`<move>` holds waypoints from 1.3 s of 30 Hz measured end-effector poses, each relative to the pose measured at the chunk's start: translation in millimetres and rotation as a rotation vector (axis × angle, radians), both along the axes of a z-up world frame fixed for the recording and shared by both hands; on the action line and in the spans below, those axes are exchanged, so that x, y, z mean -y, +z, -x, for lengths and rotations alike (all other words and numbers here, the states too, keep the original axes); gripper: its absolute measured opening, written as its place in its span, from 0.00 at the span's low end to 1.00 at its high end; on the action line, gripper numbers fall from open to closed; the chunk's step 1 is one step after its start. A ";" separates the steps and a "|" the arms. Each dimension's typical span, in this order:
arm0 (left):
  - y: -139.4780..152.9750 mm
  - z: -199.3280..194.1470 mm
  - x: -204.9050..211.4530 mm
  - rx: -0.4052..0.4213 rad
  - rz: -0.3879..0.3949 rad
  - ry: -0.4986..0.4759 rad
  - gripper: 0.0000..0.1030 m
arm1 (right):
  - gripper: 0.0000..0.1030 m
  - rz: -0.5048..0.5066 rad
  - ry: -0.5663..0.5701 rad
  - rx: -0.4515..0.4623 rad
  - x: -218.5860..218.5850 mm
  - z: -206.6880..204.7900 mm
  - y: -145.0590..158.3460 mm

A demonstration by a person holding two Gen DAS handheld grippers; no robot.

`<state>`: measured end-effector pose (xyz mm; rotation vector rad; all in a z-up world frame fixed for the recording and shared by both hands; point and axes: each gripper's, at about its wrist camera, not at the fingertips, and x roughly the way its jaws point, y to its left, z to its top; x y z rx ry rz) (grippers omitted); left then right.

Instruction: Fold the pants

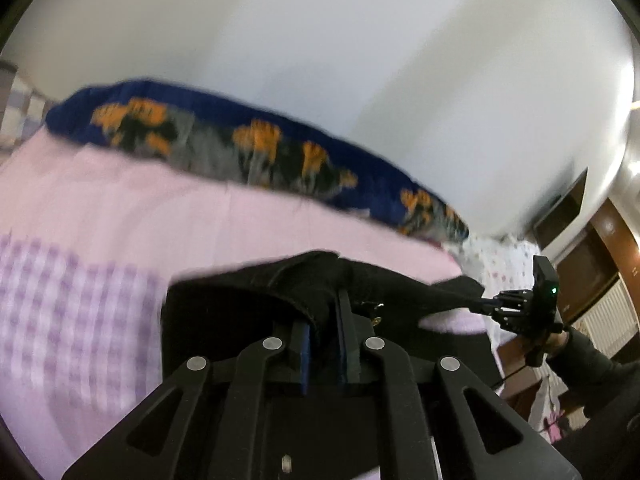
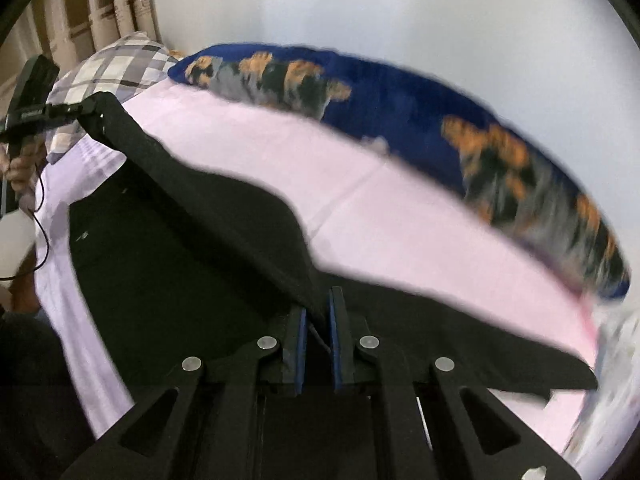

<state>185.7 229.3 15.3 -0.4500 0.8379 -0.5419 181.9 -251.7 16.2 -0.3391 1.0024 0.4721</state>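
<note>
Black pants [image 1: 240,304] hang lifted over a pink bed sheet [image 1: 200,220]. My left gripper [image 1: 326,320] is shut on a bunched edge of the pants. My right gripper [image 2: 318,320] is shut on another part of the same edge; the pants [image 2: 192,240] stretch taut from it up to the left gripper [image 2: 86,110] at the far left. In the left wrist view the right gripper [image 1: 486,304] shows at the right, pinching a stretched corner of cloth. Both views are motion-blurred.
A dark blue blanket with orange flowers [image 1: 260,152] lies along the far side of the bed by a white wall. A plaid pillow [image 2: 116,68] sits at the head of the bed. Wooden furniture [image 1: 592,248] stands at the right.
</note>
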 end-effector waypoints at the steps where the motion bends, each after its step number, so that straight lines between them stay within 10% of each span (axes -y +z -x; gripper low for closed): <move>1: -5.2 7.9 -0.2 -0.011 -0.010 -0.002 0.11 | 0.08 -0.013 -0.009 -0.019 2.0 8.9 -6.4; 13: -79.7 66.3 11.8 -0.163 -0.191 -0.011 0.14 | 0.08 -0.011 -0.099 -0.090 2.0 51.2 -73.4; 19: -73.2 70.3 11.2 -0.207 -0.242 0.039 0.37 | 0.17 0.002 -0.159 -0.056 -3.4 55.9 -76.9; 22: -69.3 79.0 1.8 -0.256 -0.204 0.096 0.46 | 0.35 -0.018 -0.190 -0.032 -2.7 64.6 -70.5; 32: -67.3 112.6 -11.0 -0.342 0.176 0.203 0.50 | 0.40 -0.391 -0.390 -0.067 36.6 108.5 -48.7; 39: -97.1 98.4 11.6 -0.427 0.267 0.254 0.50 | 0.41 -0.549 -0.547 -0.136 59.5 111.4 -74.7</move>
